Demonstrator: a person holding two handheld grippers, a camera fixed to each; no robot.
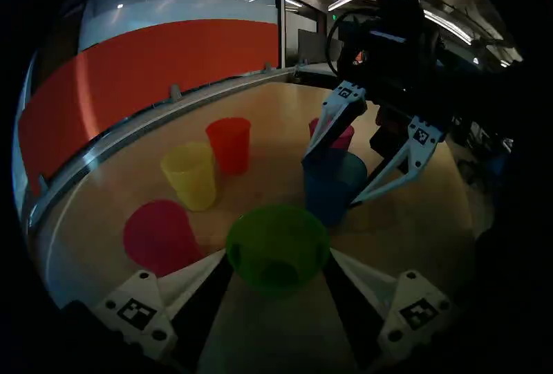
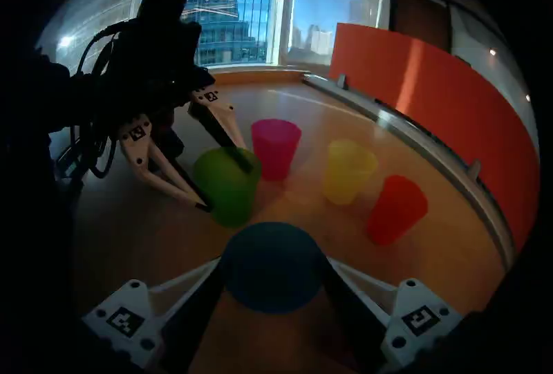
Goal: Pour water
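Green cup [image 1: 278, 246] sits pinched between the left gripper [image 1: 278, 255] fingers, blue cup [image 2: 273, 270] between the right gripper [image 2: 273, 261] fingers. Grasping looks done; next, lift one and tilt it over the other.

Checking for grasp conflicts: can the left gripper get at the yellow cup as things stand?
Probably not yet: the left gripper is closed on the green cup, so it is occupied. The way to the yellow cup itself looks free.

dim, backlit by bright windows [image 2: 276, 14]
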